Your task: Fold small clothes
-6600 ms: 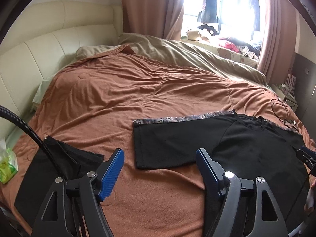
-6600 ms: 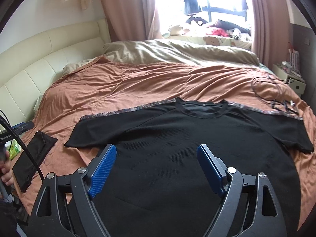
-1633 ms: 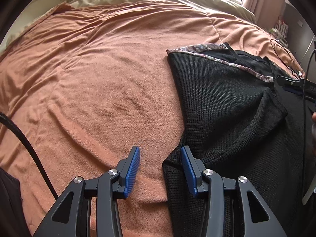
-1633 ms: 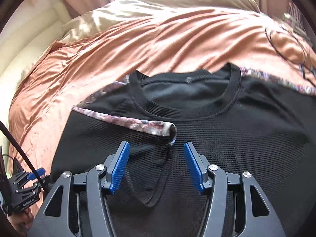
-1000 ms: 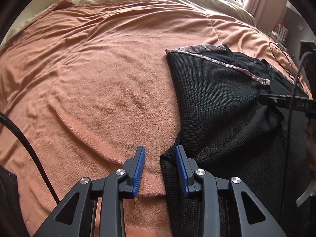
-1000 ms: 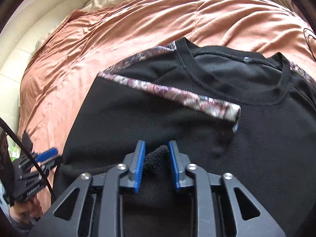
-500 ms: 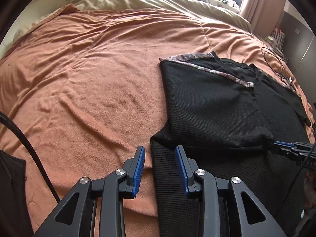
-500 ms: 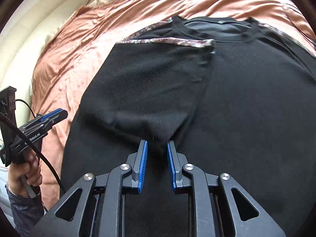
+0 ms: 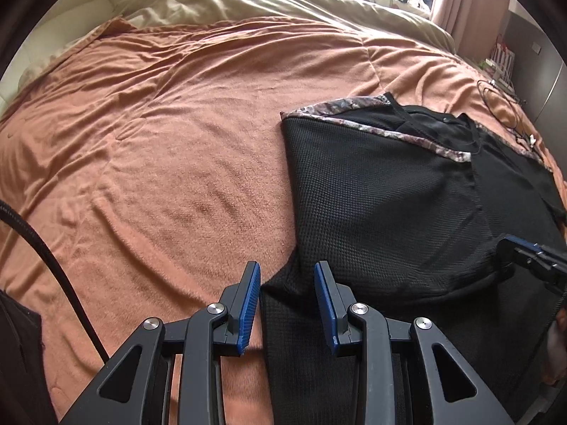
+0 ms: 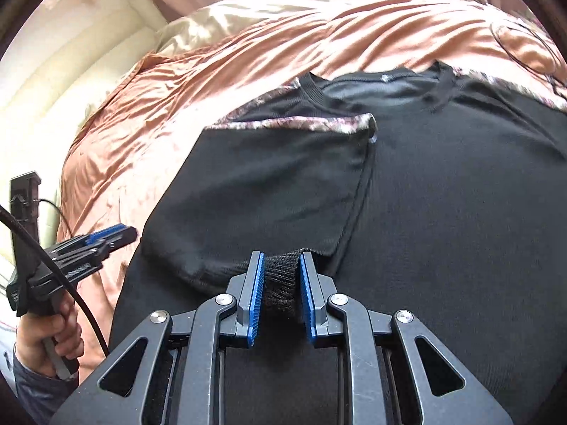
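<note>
A wide bed (image 9: 184, 148) under a rust-brown blanket fills both views, with a beige duvet (image 9: 283, 3) bunched at its far end and pink curtains (image 9: 464, 7) beyond. On the near right part of the blanket lies the task's thing, a black shirt (image 10: 460, 212), collar away from the cameras.

Its left sleeve (image 10: 269, 184), edged with a patterned band (image 10: 294, 122), now lies folded inward across the chest; seconds ago the shirt was spread flat with both sleeves out. A second ago the flap sat crooked near the collar; since then it has been drawn down toward the hem and lies smoother.

The right gripper (image 10: 280, 283) has its blue fingers (image 10: 256, 294) clamped on a bunched corner of that folded flap, just above the shirt's body. The left gripper (image 9: 287, 304) hovers over the shirt's left edge, its fingers (image 9: 250, 304) partly apart and pressing on nothing; cloth lies below the gap, not in it. In the right wrist view a hand (image 10: 49, 336) holds that left gripper over the blanket beside the shirt.

The first side fold looks nearly done: letting go of the flap would settle it, leaving the right sleeve, still spread out, to be folded next.

A black cable (image 9: 49, 258) crosses the lower left.
</note>
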A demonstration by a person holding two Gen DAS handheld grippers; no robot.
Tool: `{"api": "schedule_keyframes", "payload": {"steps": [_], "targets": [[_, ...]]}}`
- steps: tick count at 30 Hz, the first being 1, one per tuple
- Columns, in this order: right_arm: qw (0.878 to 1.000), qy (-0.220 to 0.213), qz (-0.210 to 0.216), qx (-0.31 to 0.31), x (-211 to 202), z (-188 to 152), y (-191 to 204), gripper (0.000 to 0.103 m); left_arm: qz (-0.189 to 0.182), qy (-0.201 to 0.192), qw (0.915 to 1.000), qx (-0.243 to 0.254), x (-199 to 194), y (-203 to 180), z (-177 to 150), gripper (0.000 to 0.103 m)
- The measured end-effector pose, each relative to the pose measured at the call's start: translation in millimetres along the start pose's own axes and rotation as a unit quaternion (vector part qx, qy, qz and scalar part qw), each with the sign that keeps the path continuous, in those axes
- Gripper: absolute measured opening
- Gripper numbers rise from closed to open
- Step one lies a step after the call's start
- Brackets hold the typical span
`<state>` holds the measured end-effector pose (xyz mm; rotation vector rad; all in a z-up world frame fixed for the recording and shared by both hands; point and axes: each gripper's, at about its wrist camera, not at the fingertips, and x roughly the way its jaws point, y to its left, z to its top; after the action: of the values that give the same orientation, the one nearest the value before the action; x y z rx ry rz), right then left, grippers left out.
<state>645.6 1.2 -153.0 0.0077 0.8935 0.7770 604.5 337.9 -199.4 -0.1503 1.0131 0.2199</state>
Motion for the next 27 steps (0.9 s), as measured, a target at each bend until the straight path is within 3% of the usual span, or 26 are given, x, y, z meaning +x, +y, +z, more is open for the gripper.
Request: {"api": "schedule_keyframes", "payload": {"steps": [7,8,10,14,19,27], "targets": [[1.0,-0.005,0.003,0.001,1,8,-8,0.018,0.0,0.011,0.9999,-0.002,23,-4,-2,0.034],[1.0,-0.007,0.004,0.006,-1,11,-11,0.021,0.001,0.009,1.0,0.001,23,-5,-3,0.034],[1.0,-0.014,0.012,0.014,-3,12,-15,0.042,0.002,0.006,1.0,0.003,22,-5,-3,0.034],[1.0,-0.011,0.003,0.017,1,11,-16,0.046,-0.003,0.008,1.0,0.001,21,-5,-4,0.034],[0.998,0.032,-0.057,-0.01,28,5,-10,0.045,-0.003,0.009,1.0,-0.001,18,-2,-4,0.034],[0.986,0.05,-0.134,-0.081,28,-11,14,0.045,0.006,0.016,0.9998,-0.01,15,7,-9,0.034]]}}
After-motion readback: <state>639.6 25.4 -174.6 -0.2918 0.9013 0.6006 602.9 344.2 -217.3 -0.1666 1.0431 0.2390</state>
